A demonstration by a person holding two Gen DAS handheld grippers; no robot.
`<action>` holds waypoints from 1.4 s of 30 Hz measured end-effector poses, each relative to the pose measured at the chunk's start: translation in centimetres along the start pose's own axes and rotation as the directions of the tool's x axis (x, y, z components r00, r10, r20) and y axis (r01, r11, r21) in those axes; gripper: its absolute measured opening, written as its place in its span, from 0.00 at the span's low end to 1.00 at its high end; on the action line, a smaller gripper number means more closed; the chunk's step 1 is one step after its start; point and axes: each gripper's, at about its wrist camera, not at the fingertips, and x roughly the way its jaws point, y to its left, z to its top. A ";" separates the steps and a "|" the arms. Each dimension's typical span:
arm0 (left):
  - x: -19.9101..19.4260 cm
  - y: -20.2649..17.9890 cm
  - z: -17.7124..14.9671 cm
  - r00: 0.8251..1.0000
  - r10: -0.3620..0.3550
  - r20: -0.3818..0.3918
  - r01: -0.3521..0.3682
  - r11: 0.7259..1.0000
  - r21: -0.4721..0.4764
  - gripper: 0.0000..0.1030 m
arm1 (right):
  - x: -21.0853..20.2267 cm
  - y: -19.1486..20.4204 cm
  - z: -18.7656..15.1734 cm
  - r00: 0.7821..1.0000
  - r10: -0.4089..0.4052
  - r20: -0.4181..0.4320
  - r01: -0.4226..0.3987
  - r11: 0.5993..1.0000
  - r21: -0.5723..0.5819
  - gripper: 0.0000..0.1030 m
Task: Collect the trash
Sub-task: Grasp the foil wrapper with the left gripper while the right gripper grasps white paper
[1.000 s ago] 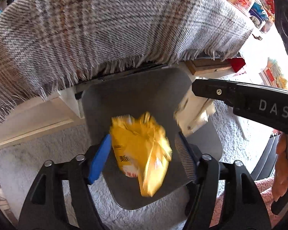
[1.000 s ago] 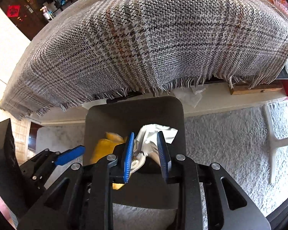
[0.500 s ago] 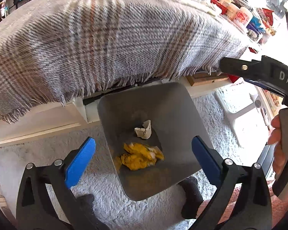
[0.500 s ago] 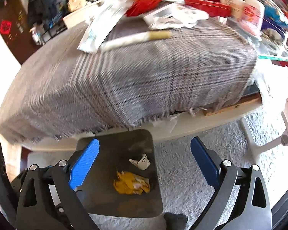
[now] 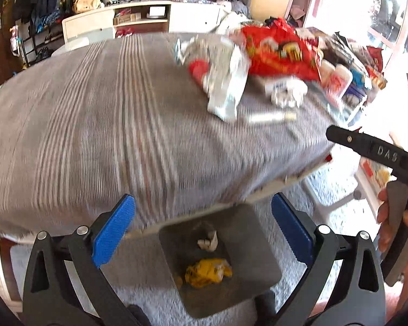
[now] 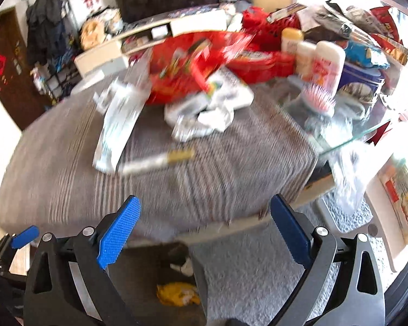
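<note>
A grey bin [image 5: 255, 277] stands on the carpet under the table edge, with a crumpled yellow wrapper [image 5: 208, 271] and a white paper scrap [image 5: 209, 241] inside; the bin [image 6: 138, 279] and the yellow wrapper [image 6: 178, 293] also show in the right wrist view. My left gripper [image 5: 202, 232] is open and empty, above the bin. My right gripper [image 6: 204, 229] is open and empty, above the table's near edge. On the grey plaid cloth lie a red snack bag [image 5: 277, 51], a white wrapper [image 5: 225, 87], crumpled white paper [image 6: 204, 119] and a white stick [image 6: 157, 160].
The table [image 6: 68, 163] carries bottles [image 6: 326, 65], a blue tin [image 6: 361, 81] and more packets at the right. A white stool [image 6: 394, 212] stands on the carpet at right. A white shelf unit [image 5: 138, 19] and a dark screen stand behind.
Both grippers opened and let the yellow wrapper and white paper fall into the bin, then rose and tilted up, so the tabletop clutter has come into view.
</note>
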 end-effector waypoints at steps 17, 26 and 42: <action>8.0 -0.5 9.5 0.999 -0.029 -0.044 0.028 1.000 -0.011 0.90 | 5.5 -0.4 5.9 0.998 -0.029 0.050 0.030 0.999 -0.015 0.87; 9.8 -1.3 11.2 0.996 -0.033 -0.077 0.032 0.999 -0.015 0.90 | 9.7 0.8 6.5 1.000 -0.028 0.003 0.028 0.998 -0.051 0.66; 12.2 -2.3 10.3 0.990 -0.048 -0.134 0.052 0.998 0.032 0.74 | 9.3 1.5 6.0 0.998 -0.066 0.005 0.066 0.990 -0.121 0.13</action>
